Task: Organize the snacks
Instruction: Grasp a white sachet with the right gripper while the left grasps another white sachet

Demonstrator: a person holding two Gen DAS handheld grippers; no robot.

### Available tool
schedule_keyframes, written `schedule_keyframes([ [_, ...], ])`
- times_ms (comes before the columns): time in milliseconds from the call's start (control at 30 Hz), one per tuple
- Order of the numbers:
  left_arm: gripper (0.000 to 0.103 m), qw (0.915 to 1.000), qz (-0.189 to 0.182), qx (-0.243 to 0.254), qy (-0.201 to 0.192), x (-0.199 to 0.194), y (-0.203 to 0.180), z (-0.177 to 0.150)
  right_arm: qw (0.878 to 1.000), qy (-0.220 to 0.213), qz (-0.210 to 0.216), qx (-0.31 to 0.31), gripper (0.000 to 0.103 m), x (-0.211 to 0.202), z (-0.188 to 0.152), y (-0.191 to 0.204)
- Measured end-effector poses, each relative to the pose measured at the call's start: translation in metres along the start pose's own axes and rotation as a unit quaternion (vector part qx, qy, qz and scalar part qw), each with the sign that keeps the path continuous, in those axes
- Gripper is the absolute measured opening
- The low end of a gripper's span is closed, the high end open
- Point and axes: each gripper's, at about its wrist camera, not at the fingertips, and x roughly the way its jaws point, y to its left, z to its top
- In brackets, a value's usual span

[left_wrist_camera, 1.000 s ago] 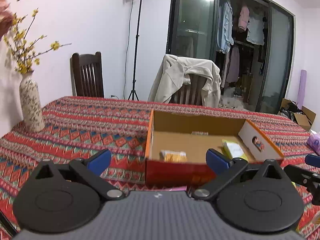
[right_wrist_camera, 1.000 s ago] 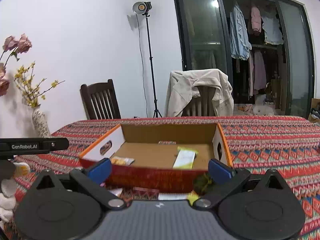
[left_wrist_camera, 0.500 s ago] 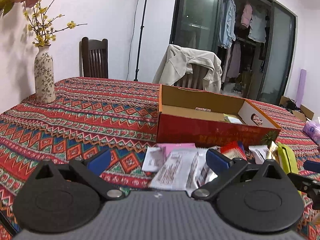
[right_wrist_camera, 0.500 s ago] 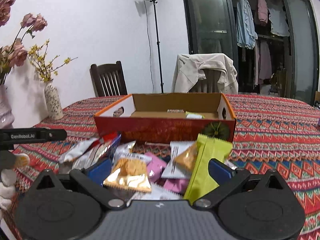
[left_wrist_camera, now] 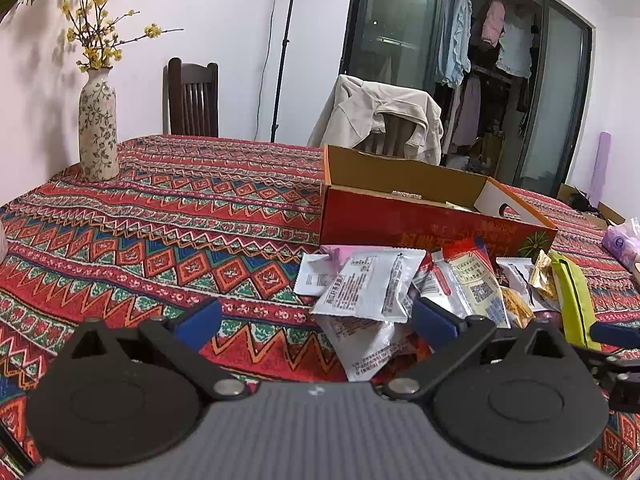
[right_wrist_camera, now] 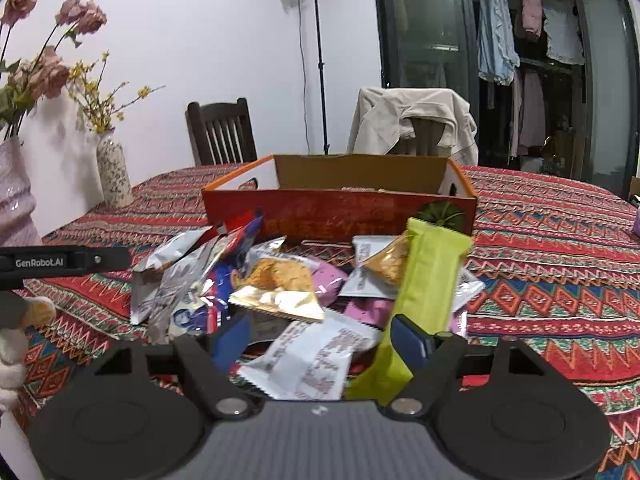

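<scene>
My right gripper (right_wrist_camera: 320, 340), its jaws just narrowed but still apart and pressing on nothing, straddles the near edge of the snack pile (right_wrist_camera: 304, 288), which lies just in front of the box (right_wrist_camera: 340, 208). The green bar (right_wrist_camera: 428, 280) lies against its right finger, long axis running toward the box. My left gripper (left_wrist_camera: 316, 316) stands wide apart at the pile's left edge, so I judge the right nearer.

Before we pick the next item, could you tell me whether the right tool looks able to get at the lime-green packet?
Probably yes: the lime-green packet lies on top of the pile, uncovered, beside the right tool, whose jaws have just been closing around a white packet.
</scene>
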Motion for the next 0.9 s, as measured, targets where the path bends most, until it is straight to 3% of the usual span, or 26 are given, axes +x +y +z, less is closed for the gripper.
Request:
schedule_keyframes([
  [267, 0.103, 1.0, 0.004, -0.006, 0.002, -0.003, 0.005, -0.003, 0.999, 0.041, -0.028, 0.019, 0.054, 0.022, -0.003, 0.009],
  [533, 0.103, 0.9999, 0.001, -0.014, 0.003, -0.003, 0.01, -0.005, 0.998, 0.051, -0.023, 0.032, 0.049, 0.025, -0.009, 0.006],
  [733, 0.103, 0.9997, 0.003, -0.021, 0.01, -0.001, 0.012, -0.006, 0.998, 0.045, -0.029, 0.023, 0.044, 0.02, -0.01, 0.006],
  [900, 0.103, 0.9996, 0.003, -0.023, 0.013, 0.001, 0.013, -0.006, 0.999, 0.013, -0.033, 0.021, 0.043, 0.007, -0.006, 0.004],
])
